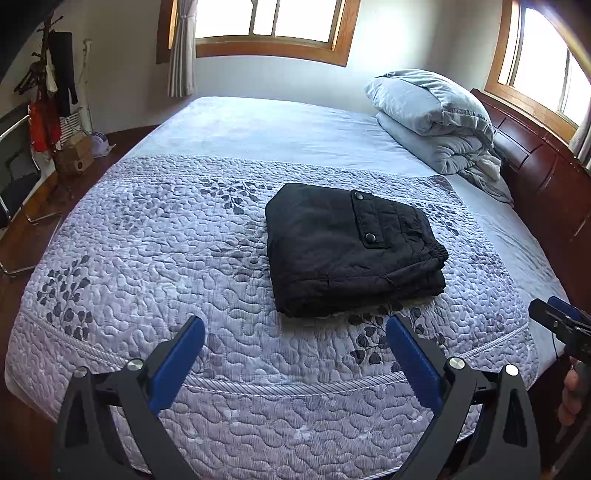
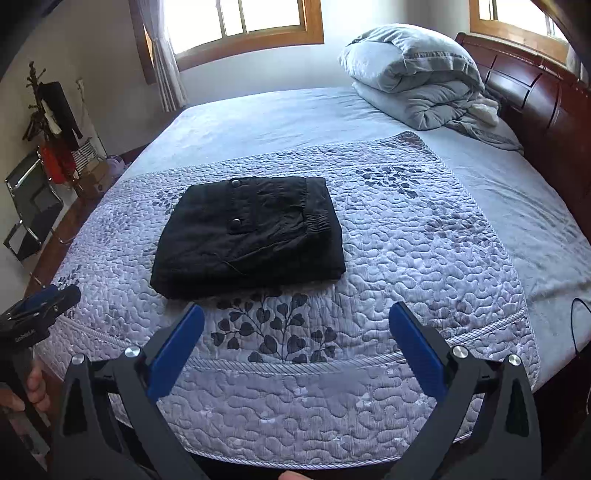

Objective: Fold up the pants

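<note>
two grippers are held over the near edge of the bed, both with blue pads spread wide and nothing between them: the left gripper [image 1: 295,332] and the right gripper [image 2: 295,321]. each is also glimpsed from the other's camera, at the frame edge, with part of a hand seen below it. under them the quilt [image 1: 155,258] is spread, stitched in a pebble pattern with dark leaf sprigs. just beyond the pads, apart from both, the black pants [image 1: 351,251] are seen lying on the quilt, folded into a thick rectangular stack, with a snap-buttoned pocket flap and the elastic waistband on top. further back a plain pale sheet [image 1: 288,125] is shown, and at the far right a folded duvet [image 1: 432,118] is piled against the dark wooden headboard [image 1: 546,177]. at the far left a coat stand [image 1: 51,85] and a chair [image 2: 33,206] are seen on the floor, with two windows [image 1: 269,22] behind.
</note>
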The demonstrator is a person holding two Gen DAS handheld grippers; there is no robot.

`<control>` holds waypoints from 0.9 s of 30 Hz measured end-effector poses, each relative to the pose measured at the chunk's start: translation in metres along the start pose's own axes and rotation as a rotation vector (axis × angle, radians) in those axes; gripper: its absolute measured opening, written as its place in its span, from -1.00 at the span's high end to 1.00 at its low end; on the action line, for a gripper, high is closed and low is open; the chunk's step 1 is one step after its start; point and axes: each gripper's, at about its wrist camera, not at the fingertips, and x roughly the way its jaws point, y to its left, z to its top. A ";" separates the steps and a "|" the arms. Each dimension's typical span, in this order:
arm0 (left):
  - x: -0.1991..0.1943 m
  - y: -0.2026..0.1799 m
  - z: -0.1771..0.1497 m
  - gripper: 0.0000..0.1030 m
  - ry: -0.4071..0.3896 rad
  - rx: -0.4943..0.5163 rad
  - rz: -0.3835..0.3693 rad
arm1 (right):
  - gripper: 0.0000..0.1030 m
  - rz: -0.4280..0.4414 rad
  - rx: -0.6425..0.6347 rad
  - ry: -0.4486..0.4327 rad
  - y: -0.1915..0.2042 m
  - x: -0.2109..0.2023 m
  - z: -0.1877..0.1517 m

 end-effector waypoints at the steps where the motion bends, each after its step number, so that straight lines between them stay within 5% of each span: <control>1: -0.001 0.000 0.000 -0.93 -0.003 0.000 0.001 | -0.94 -0.002 0.001 0.000 0.001 -0.001 -0.001; 27: 0.022 -0.008 0.007 -0.93 0.015 0.054 0.013 | -0.94 0.029 0.004 0.056 0.003 0.030 -0.002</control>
